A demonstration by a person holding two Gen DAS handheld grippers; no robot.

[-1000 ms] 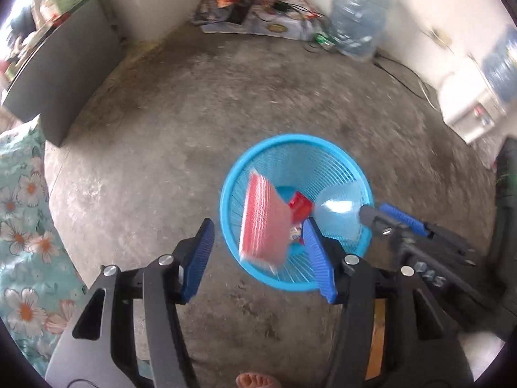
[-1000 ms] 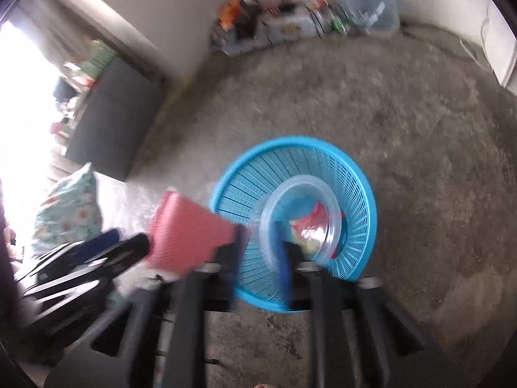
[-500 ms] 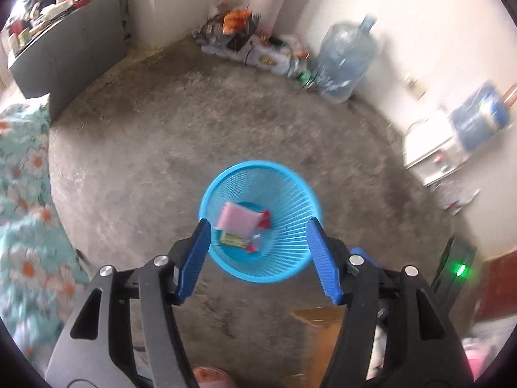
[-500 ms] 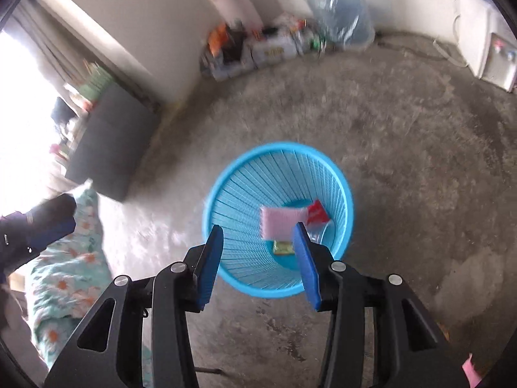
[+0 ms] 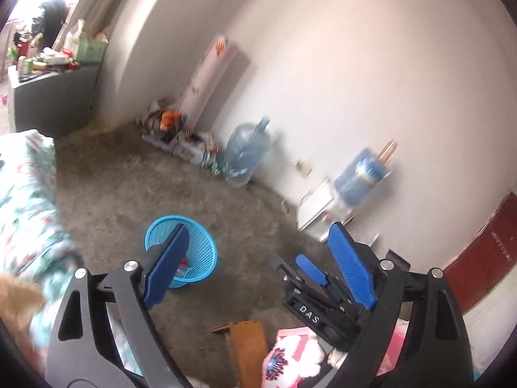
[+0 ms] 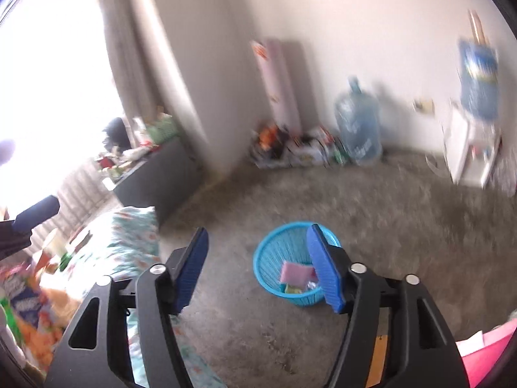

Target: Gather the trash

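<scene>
My left tongs (image 5: pixel 258 265) and right tongs (image 6: pixel 258 268) have black frames and blue ribbed pads. The mesh basket (image 6: pixel 268 258) is bright blue, with a pink packet (image 6: pixel 295 271) inside. The floor (image 6: pixel 404 226) is mottled grey-brown. The bedding (image 5: pixel 26 194) is teal with orange-and-white flowers. The water jug (image 5: pixel 245 152) is pale blue.

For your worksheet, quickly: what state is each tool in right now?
Left tool: open, holding nothing; jaws have just been opening.
Right tool: open, holding nothing; jaws have just been opening.

"DAS", seemingly, on right tool (image 5: pixel 318 283)
</scene>
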